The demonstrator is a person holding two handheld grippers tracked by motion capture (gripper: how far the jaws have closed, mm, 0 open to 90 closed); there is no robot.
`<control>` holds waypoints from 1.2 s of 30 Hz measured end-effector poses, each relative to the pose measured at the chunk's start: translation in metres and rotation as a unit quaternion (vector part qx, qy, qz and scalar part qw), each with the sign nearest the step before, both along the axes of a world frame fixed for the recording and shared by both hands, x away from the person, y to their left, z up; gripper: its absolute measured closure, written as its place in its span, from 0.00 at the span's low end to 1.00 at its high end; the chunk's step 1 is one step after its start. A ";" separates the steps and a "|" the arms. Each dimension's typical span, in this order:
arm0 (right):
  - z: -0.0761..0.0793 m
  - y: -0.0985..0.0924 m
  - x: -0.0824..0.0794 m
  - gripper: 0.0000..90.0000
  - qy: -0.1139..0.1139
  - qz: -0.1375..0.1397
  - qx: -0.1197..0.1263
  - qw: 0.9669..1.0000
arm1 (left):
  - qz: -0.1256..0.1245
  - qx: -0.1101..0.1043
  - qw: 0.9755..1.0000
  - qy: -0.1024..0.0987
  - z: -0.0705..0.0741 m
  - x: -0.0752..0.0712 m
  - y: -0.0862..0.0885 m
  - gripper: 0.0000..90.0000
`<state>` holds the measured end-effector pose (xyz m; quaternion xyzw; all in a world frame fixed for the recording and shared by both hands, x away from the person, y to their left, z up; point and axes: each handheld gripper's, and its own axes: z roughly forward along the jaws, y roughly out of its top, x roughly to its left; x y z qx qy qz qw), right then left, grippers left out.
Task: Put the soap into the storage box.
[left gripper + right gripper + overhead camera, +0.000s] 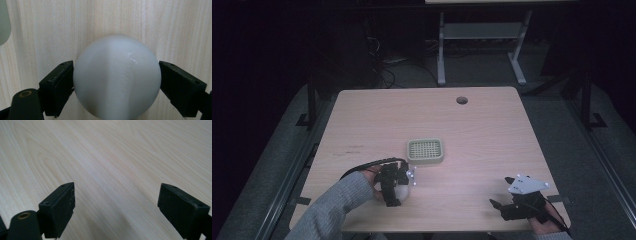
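A smooth white ball (117, 76) sits between the two black jaws of the left tool (116, 82), one jaw pressed to each flank so the tool is closed on it; pale wood grain of the table (45, 32) shows behind it, though whether the ball rests on the wood or is lifted just off it cannot be told from the left gripper view. In the high view the ball (403, 191) lies near the table's front edge, left of centre, partly covered by the left tool (393, 184), whose cable arcs back over a grey sleeve (334, 207); just beyond the ball, toward the table's middle, lies a square pale-green tray with a grid insert (425, 150), close to the ball but apart from it. Well off to the right, near the front corner, the right tool (502, 206) carries its grey three-cornered plate; its jaws stand wide apart with nothing between them, only bare table (117, 170) ahead.
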<state>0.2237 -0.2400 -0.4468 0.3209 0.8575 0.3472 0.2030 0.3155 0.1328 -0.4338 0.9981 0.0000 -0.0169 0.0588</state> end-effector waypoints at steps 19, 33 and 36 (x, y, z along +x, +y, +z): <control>0.000 0.000 0.000 0.15 -0.002 -0.001 0.000 1.000 | -0.002 0.008 1.000 0.000 -0.005 0.000 0.000 0.23; 0.000 0.000 0.000 0.15 -0.001 -0.001 0.000 1.000 | -0.003 0.007 1.000 -0.005 -0.004 0.000 0.001 0.26; 0.001 0.000 -0.001 0.15 -0.002 0.000 0.000 1.000 | -0.004 0.007 1.000 -0.004 -0.004 0.000 0.001 0.26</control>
